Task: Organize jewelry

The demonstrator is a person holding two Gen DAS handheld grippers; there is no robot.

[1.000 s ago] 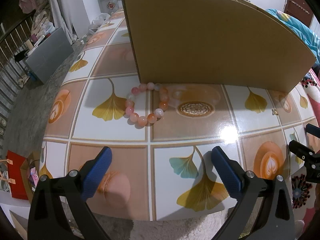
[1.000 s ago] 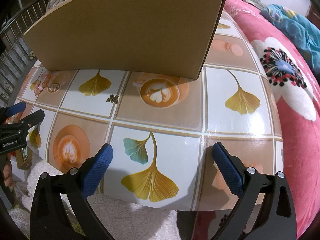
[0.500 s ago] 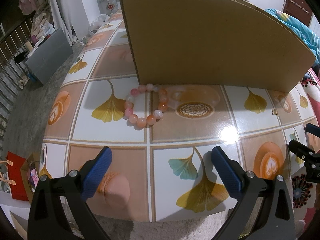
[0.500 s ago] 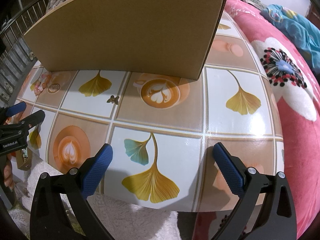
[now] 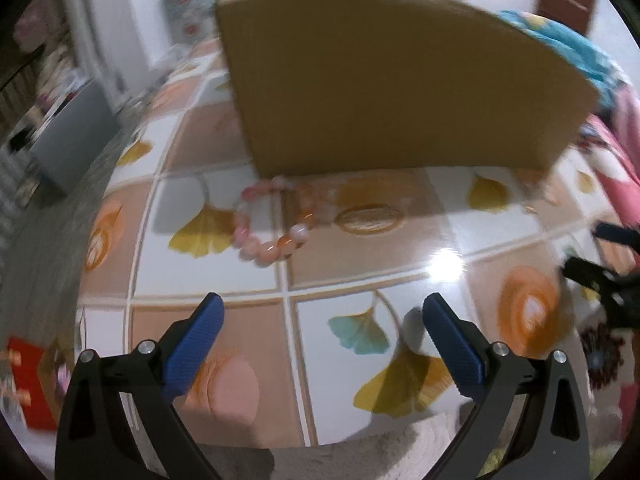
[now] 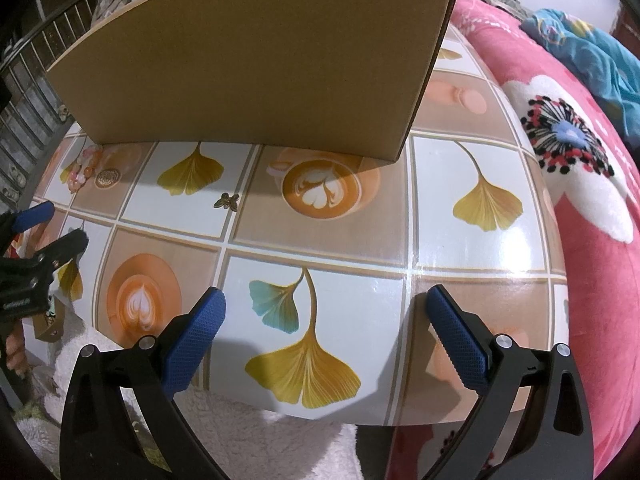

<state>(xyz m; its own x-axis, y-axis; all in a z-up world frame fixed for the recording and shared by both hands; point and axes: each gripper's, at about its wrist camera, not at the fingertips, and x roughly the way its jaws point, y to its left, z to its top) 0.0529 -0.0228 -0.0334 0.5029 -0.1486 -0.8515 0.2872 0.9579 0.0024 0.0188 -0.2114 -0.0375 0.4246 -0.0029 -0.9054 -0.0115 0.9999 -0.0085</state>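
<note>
Spreading across both views, the table point(image 6: 472, 168) is showing its glossy cloth printed with ginkgo leaves and coffee cups, with a pink flowered blanket point(image 6: 592, 208) lying along its right side. Standing upright on the cloth toward the far edge, the cardboard box point(image 6: 256, 64) is presenting its plain brown side to both cameras. The left gripper point(image 5: 320, 312) is hovering over the near edge with its blue pads spread wide and nothing between them; the right gripper point(image 6: 326, 304) is doing the same further right, jaws apart and empty. A bead bracelet point(image 5: 272, 218) of pink, orange and white beads is lying on the cloth just in front of the box's left corner; the left view is blurred, so whether it is touching the box is hard to say. A small bronze butterfly charm point(image 6: 226, 201) is sitting well apart from the bracelet, beside a printed latte cup.
</note>
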